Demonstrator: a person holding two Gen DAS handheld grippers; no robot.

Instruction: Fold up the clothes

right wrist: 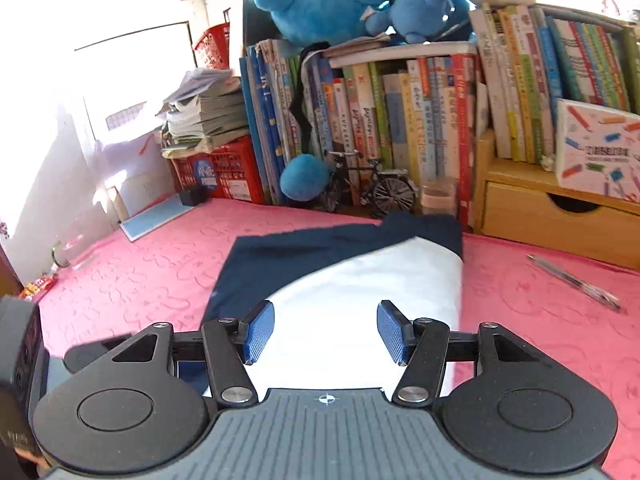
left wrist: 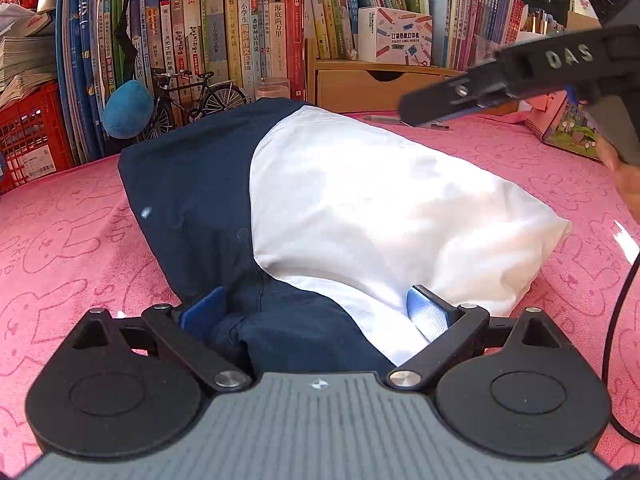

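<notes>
The left hand-held gripper (left wrist: 316, 312) straddled the shirt (left wrist: 360, 200), spread; the right hand-held gripper (right wrist: 326, 332) hovered spread. Best pinch the hem fully before folding.

Harsh window glare, blown-out whites, fisheye-bent edges.

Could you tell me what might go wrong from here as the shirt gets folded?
The left gripper has navy and white cloth bunched between its open fingers, so closing may pinch several layers and drag the shirt askew. The right gripper hangs open over the white part, holding nothing, so that side could slide. A wide sweep might also knock the pen.
</notes>
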